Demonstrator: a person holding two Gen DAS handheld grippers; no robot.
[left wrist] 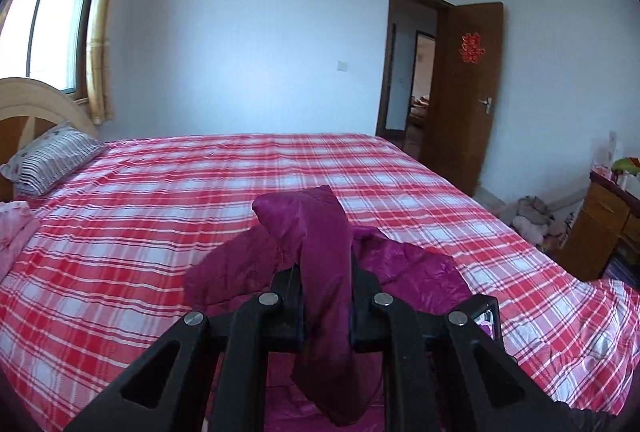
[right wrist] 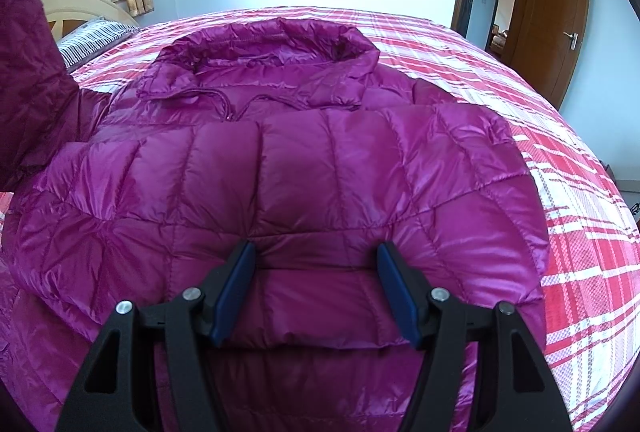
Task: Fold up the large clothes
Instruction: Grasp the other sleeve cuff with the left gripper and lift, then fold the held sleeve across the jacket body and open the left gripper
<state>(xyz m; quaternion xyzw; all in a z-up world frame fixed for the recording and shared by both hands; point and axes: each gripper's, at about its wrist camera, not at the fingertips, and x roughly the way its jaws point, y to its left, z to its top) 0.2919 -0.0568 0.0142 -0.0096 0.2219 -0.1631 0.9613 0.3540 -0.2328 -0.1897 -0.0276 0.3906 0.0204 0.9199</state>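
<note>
Clamped in left gripper (left wrist: 324, 296): raised sleeve of purple down jacket (right wrist: 280, 167), spread across plaid bedsheet (right wrist: 580, 232). Right gripper (right wrist: 316, 292) spread wide, touching folded quilting, holding nothing. Best laid straight across body, smoothing trapped air before release.

Fabric is covering the left gripper's (left wrist: 325, 296) fingertips, the jacket (right wrist: 280, 167) is running off the frame below the right gripper (right wrist: 316, 272), and small clutter on the dresser (left wrist: 604, 220) far right is blurring.

Glossy quilted jacket (right wrist: 280, 167), woven cotton bedsheet (right wrist: 580, 232)
</note>
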